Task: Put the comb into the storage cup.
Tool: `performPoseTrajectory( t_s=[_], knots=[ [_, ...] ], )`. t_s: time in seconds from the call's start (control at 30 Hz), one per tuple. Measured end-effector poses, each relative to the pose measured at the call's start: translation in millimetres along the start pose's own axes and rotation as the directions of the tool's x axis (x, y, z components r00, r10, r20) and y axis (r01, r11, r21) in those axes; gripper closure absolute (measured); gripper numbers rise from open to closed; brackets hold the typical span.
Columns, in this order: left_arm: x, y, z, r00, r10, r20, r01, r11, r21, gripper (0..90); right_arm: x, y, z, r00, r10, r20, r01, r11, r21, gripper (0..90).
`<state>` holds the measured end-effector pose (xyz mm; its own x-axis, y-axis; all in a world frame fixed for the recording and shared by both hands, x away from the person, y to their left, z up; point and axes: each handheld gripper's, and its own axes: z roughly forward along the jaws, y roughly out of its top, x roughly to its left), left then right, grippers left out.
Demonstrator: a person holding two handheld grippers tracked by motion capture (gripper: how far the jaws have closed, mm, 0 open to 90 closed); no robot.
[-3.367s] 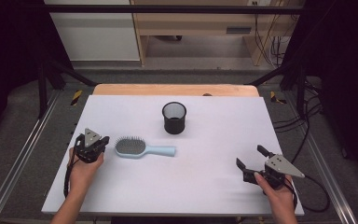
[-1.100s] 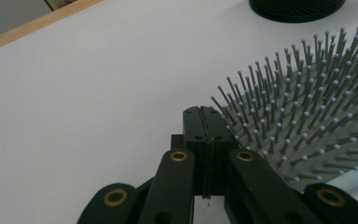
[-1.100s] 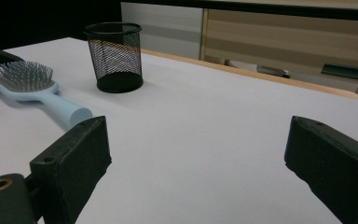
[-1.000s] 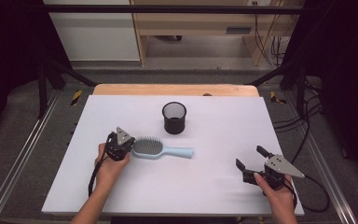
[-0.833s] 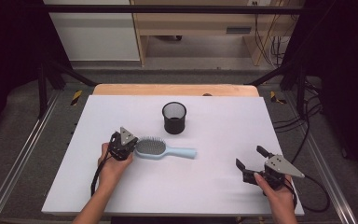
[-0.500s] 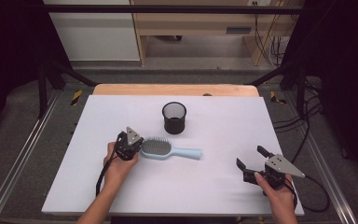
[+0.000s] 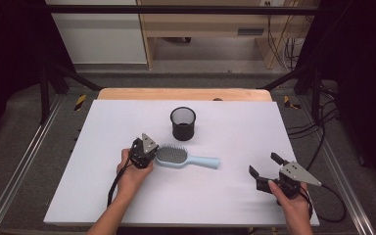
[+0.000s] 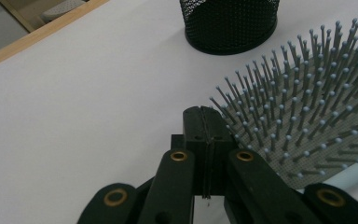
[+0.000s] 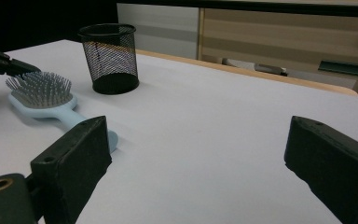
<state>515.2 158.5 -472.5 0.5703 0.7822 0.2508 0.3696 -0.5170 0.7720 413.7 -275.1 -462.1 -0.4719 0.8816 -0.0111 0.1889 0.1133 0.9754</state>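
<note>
No readable text, labels or numbers anywhere.

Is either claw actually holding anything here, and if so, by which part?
Nothing is held. The left claw is shut, tips against the hairbrush head's edge; the right claw is open, empty.

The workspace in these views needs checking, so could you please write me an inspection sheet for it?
Surface: white table, wooden strip along its far edge.
Job's things: light-blue hairbrush lying bristles up, handle toward the right gripper; black mesh cup upright just beyond it, apart from it.
Clutter: nothing seen.
Grippers: left gripper shut, jaw tips at the edge of the brush head, nothing between them; right gripper open, over bare table.
Cables: one trails from each gripper toward the near edge; more hang off the table's far right.
Surroundings: grey floor, metal frame rails, wooden furniture behind.
</note>
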Motion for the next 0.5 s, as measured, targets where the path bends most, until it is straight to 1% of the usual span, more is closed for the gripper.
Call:
performPoseTrajectory(
  t_s=[0.03, 0.07, 0.2, 0.4, 0.5],
  knots=[
    [-1.8, 0.4, 0.3, 0.9999, -0.01, 0.007, 0.01, 0.9999, 0.005, 90.0, 0.2, 0.1, -0.3, 1.0, 0.0, -0.001, 0.0, 1.0, 0.001, 7.0],
    [-2.1, 1.3, 0.7, 1.0, 0.003, 0.006, -0.003, 1.0, 0.0, 90.0, 0.2, 0.1, -0.3, 1.0, -0.001, -0.001, 0.001, 1.0, 0.001, 7.0],
    [-8.3, 4.8, 2.4, 0.9998, 0.016, 0.015, -0.016, 0.9999, -0.002, 89.9, 0.0, 0.1, -0.2, 1.0, -0.001, 0.002, 0.001, 1.0, 0.002, 7.0],
    [-16.0, 9.7, 6.1, 0.9993, 0.028, 0.024, -0.028, 0.9996, -0.006, 90.0, -0.2, 0.2, -0.5, 1.0, -0.001, 0.003, 0.001, 1.0, 0.001, 7.0],
    [-19.7, 11.7, 7.6, 0.9991, 0.024, 0.034, -0.024, 0.9997, -0.001, 89.9, -0.5, 0.2, -0.6, 1.0, -0.001, 0.003, 0.001, 1.0, 0.002, 7.0]
  ],
)
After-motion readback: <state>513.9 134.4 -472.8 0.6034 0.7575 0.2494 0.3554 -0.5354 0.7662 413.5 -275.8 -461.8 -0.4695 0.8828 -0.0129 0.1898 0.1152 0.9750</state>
